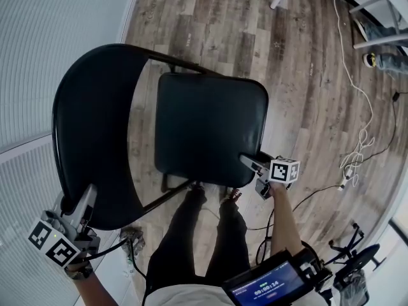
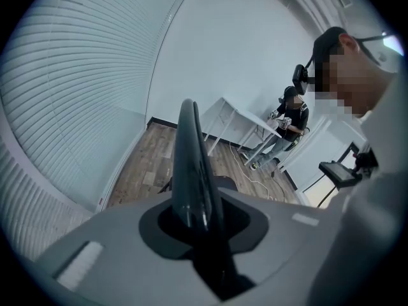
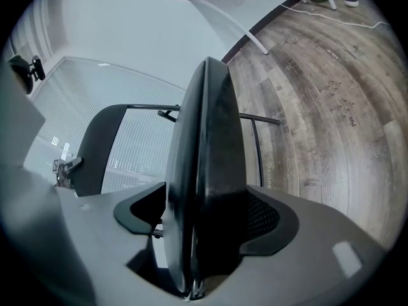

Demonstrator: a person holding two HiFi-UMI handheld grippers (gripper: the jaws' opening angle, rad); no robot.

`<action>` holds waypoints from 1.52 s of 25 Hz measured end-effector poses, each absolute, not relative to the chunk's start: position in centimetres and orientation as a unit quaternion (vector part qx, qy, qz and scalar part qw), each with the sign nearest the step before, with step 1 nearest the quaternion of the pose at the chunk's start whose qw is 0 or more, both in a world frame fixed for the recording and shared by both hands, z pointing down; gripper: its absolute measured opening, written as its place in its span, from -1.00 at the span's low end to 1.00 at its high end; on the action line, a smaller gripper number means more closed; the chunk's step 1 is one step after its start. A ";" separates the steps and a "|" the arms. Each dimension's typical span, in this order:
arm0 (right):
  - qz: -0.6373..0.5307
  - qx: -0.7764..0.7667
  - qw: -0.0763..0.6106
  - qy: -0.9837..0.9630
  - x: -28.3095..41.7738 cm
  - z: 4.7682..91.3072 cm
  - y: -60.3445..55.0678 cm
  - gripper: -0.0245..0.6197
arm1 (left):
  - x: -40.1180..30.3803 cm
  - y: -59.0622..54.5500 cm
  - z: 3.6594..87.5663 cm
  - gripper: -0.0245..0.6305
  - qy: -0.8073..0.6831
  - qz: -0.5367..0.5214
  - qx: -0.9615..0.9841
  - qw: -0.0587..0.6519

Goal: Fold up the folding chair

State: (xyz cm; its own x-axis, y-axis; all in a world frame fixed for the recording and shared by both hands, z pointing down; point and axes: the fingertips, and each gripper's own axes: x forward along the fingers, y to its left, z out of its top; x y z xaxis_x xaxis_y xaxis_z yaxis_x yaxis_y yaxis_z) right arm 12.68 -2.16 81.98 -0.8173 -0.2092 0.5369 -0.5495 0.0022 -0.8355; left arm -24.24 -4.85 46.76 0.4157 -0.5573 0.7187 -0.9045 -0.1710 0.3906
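Note:
A black folding chair stands open on the wood floor, its padded seat (image 1: 210, 126) level and its curved backrest (image 1: 95, 126) to the left. My left gripper (image 1: 89, 196) sits at the backrest's near end; in the left gripper view the thin backrest edge (image 2: 191, 164) runs up between the jaws of that gripper (image 2: 203, 228), which are closed on it. My right gripper (image 1: 247, 160) is at the seat's near right corner. In the right gripper view the thick seat edge (image 3: 210, 145) fills the gap of that gripper (image 3: 204, 234), jaws wide and closed on it.
White blinds (image 1: 38, 62) line the wall left of the chair. Cables (image 1: 357, 152) trail over the floor at right, near white table legs (image 1: 376, 5). My legs (image 1: 191, 234) stand against the chair's front. A second person (image 2: 290, 123) stands at a white table far off.

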 end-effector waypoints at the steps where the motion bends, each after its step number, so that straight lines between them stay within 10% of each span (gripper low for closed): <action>1: 0.650 0.274 0.131 -0.697 12.6 81.7 -2.3 0.21 | -24.1 -4.9 46.5 -0.73 -0.497 0.214 0.737 0.406; 38: 0.644 0.287 0.130 -0.698 7.4 72.3 -2.4 0.21 | -23.6 -5.2 41.4 -0.76 -0.512 0.240 0.728 0.387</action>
